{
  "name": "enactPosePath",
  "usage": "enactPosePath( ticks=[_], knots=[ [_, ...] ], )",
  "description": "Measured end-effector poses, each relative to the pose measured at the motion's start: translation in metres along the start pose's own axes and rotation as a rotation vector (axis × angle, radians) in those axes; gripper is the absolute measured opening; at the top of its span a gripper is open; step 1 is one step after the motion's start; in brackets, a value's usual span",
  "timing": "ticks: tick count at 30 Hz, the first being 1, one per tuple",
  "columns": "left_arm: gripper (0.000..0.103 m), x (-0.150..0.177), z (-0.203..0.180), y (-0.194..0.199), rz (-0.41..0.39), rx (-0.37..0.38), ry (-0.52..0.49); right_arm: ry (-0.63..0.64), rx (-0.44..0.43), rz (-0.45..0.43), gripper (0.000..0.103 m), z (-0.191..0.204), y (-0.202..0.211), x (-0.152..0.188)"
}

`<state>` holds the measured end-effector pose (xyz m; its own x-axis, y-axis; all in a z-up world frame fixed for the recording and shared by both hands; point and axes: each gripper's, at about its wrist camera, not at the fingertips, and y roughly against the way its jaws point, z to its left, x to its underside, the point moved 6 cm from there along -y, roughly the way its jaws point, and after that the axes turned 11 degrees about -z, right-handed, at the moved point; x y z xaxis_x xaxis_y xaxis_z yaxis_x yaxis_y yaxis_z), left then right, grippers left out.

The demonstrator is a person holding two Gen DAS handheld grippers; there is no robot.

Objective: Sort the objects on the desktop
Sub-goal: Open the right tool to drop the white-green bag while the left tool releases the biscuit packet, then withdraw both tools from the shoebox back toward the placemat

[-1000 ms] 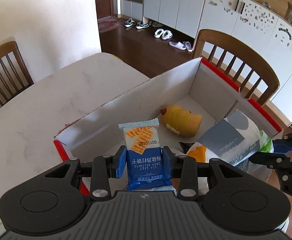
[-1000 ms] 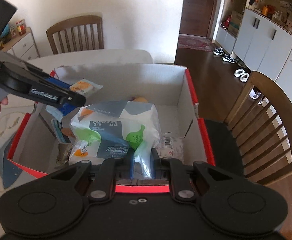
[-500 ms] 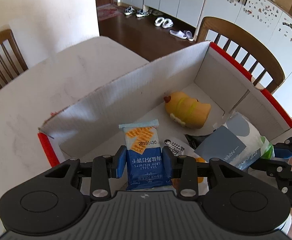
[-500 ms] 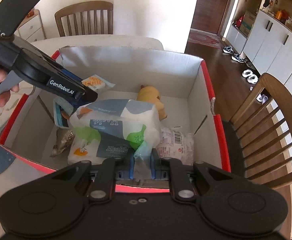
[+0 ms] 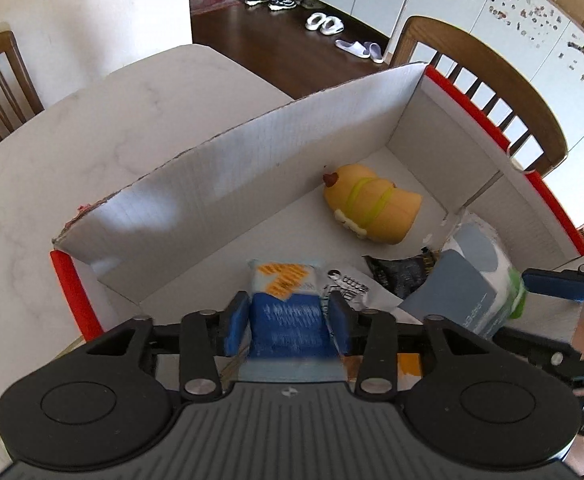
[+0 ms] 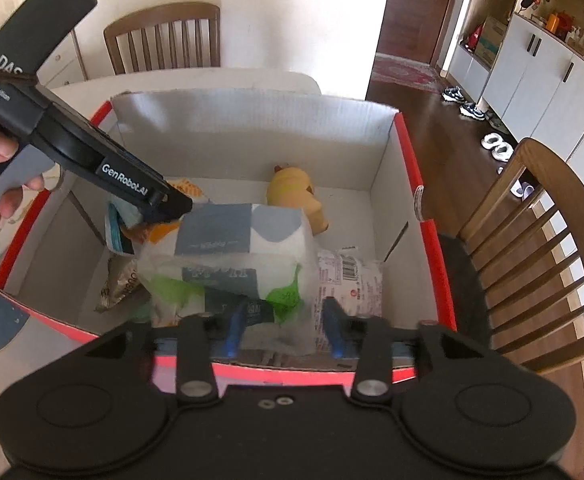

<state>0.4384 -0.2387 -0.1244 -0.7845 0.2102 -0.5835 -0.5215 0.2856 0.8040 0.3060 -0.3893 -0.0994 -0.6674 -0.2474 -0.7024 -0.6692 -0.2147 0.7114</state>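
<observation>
Releasing both loads into the red-edged cardboard box [image 6: 408, 184] on the pale worktop [image 5: 104, 120] is the step I judge to be in hand. My left hand-held gripper [image 5: 288, 318] has its jaws opening around a blue biscuit packet [image 5: 288, 320]; the blue pads look just clear of the packet's sides, and the packet is blurred, which suggests it is slipping down. My right hand-held gripper [image 6: 284, 326] is opening too, its pads spread wide with the loose clear end of a tissue pack [image 6: 232, 252] between them, not pressed.

To do this well, I would let both jaws part fully before lifting, then draw straight up so no wrapper snags on a pad.

The biscuit packet is blue below, pale with orange crackers printed above, and sits at the box's near-left corner in the left view. The tissue pack is soft, white with grey-blue and green patches, lying across the middle of the box. Beyond them a yellow plush toy [image 5: 372, 208] lies near the far wall, with a dark snack wrapper [image 5: 400, 274] between it and the tissue pack.
</observation>
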Motion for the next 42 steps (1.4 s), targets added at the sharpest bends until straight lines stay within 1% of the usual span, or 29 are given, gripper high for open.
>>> enactPosePath(
  ticks=[2, 4, 5, 8, 16, 24, 28, 33, 37, 39, 41, 42],
  knots=[
    [0.059, -0.001, -0.003, 0.003, -0.010, 0.006, 0.003, -0.001, -0.004, -0.004, 0.049, 0.000, 0.001, -0.001],
    [0.065, -0.002, -0.007, 0.005, -0.020, 0.002, -0.005, -0.006, -0.007, -0.006, 0.053, -0.003, 0.003, -0.001],
    [0.066, -0.002, -0.008, 0.007, -0.023, -0.004, -0.011, -0.008, -0.010, -0.008, 0.053, -0.003, 0.004, -0.001],
    [0.068, -0.003, -0.010, 0.012, -0.035, -0.015, -0.016, -0.005, -0.019, -0.017, 0.056, -0.001, 0.009, -0.002],
    [0.070, -0.002, -0.007, 0.031, -0.064, -0.017, 0.016, -0.014, -0.037, -0.051, 0.058, 0.005, 0.022, -0.006],
    [0.070, 0.003, -0.012, 0.062, -0.115, -0.010, 0.026, -0.033, -0.053, -0.087, 0.060, 0.008, 0.040, -0.013],
    [0.070, 0.009, -0.014, 0.076, -0.133, -0.007, 0.028, -0.032, -0.061, -0.104, 0.062, 0.011, 0.047, -0.014],
    [0.070, 0.017, -0.019, 0.097, -0.171, -0.009, 0.012, 0.001, -0.067, -0.140, 0.063, 0.018, 0.061, -0.015],
    [0.073, 0.027, -0.021, 0.112, -0.190, 0.003, 0.017, 0.004, -0.068, -0.163, 0.064, 0.022, 0.071, -0.015],
    [0.073, 0.033, -0.021, 0.119, -0.198, -0.010, 0.014, 0.015, -0.068, -0.179, 0.065, 0.024, 0.077, -0.015],
    [0.073, 0.039, -0.023, 0.127, -0.214, -0.020, 0.000, 0.023, -0.068, -0.191, 0.071, 0.026, 0.083, -0.014],
    [0.073, 0.043, -0.024, 0.131, -0.221, -0.023, -0.006, 0.027, -0.069, -0.196, 0.072, 0.028, 0.085, -0.013]
  ],
)
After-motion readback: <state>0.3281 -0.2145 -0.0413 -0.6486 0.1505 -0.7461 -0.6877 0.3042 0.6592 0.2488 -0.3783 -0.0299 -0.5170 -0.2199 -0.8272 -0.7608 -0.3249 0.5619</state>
